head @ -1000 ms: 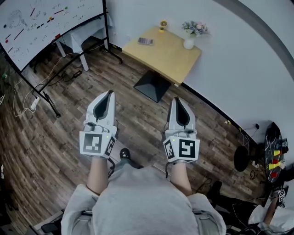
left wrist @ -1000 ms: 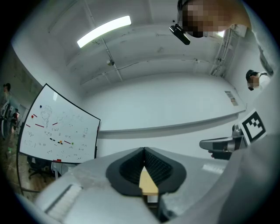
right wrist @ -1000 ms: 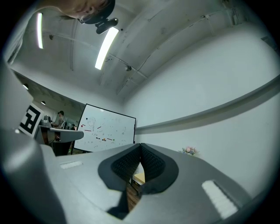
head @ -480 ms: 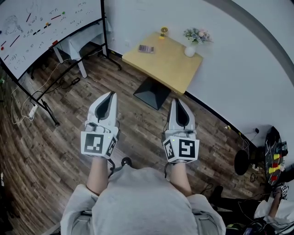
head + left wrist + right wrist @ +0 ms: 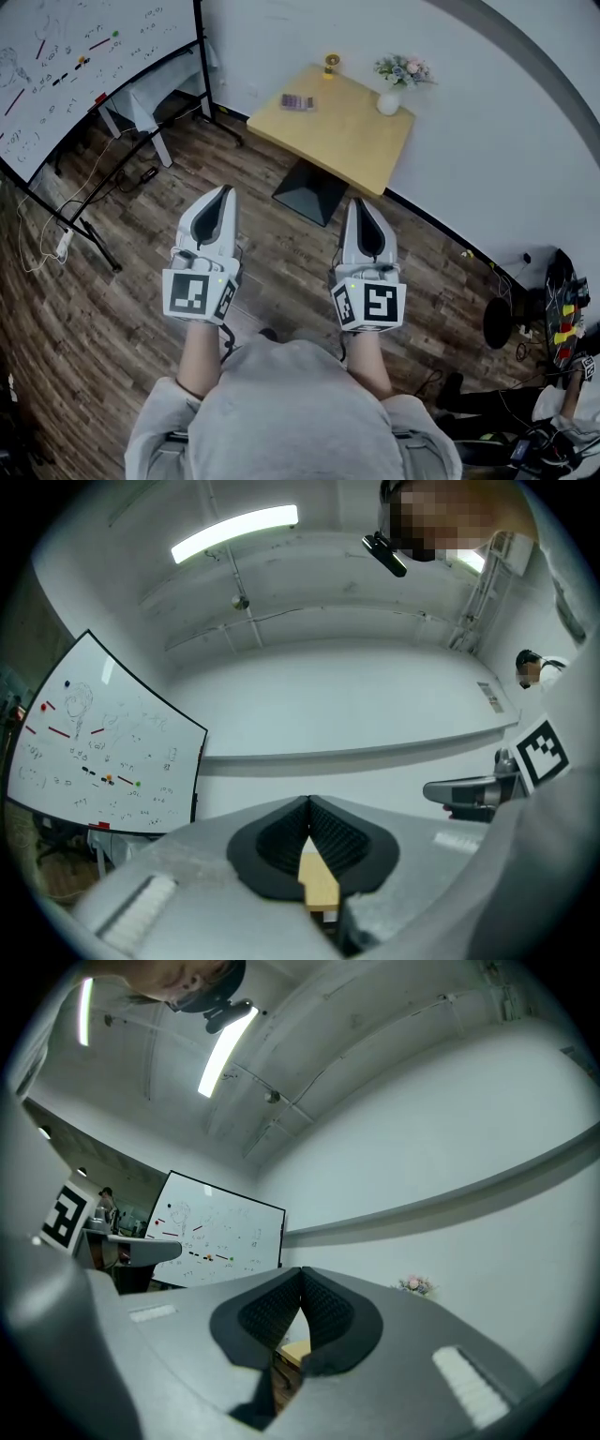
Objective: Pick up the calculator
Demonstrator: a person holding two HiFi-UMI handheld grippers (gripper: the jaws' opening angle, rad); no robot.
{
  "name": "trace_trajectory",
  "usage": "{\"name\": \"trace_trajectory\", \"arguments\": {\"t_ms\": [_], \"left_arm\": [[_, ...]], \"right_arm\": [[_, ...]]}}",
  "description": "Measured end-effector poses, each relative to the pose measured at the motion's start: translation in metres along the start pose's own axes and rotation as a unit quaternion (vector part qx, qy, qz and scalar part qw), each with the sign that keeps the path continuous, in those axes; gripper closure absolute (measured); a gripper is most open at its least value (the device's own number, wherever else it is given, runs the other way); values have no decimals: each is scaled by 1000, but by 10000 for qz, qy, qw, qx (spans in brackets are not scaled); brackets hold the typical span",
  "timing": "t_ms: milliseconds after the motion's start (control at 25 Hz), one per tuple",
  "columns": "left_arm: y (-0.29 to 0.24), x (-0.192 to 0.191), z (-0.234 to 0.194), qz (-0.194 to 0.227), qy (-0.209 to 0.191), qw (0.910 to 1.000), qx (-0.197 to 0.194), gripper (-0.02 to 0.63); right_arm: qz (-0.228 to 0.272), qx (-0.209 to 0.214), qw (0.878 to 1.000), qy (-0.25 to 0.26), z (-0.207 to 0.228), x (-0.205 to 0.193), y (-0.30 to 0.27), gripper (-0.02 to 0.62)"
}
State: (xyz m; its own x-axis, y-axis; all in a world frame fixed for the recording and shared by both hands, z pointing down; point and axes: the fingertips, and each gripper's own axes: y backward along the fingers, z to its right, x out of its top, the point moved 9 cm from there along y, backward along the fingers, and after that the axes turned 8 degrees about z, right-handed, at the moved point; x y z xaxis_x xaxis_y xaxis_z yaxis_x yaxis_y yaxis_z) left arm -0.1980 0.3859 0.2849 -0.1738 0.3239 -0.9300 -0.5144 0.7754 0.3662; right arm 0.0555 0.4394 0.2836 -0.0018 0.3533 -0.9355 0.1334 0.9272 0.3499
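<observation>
Wood floor [image 5: 131,281] lies between the person [image 5: 281,412] and the yellow table [image 5: 352,131], where the calculator [image 5: 297,101] sits near its far left edge, well apart from the left gripper [image 5: 223,191] and right gripper [image 5: 361,204], both with jaws closed on nothing, so best walk closer, then open one before reaching

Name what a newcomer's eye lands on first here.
First, the white left gripper and right gripper, both shut and empty, side by side over the wooden floor. Beyond them stands a yellow table by the wall, carrying the calculator and a flower vase.
</observation>
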Motion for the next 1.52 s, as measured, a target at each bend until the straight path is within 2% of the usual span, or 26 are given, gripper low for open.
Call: {"name": "trace_trajectory", "arguments": {"t_ms": [280,560,1080,1520], "left_arm": [[-10,-17,-16,-108,99,9998,-124,601],[-33,-35,-39,-182,127,9998,18,601],[-128,-59,-80,-87,45,9999,120,601],[-195,-78,-104,-30,-77,9992,395,601]], "right_arm": [[-179,-57,9998,-36,-7,-18,-17,592],[-253,63,9996,-59,-5,-39,-53,592],[-123,217,9997,-87,28,-63,-161,592],[-80,416,9990,-150,63,-85,-237,592]]}}
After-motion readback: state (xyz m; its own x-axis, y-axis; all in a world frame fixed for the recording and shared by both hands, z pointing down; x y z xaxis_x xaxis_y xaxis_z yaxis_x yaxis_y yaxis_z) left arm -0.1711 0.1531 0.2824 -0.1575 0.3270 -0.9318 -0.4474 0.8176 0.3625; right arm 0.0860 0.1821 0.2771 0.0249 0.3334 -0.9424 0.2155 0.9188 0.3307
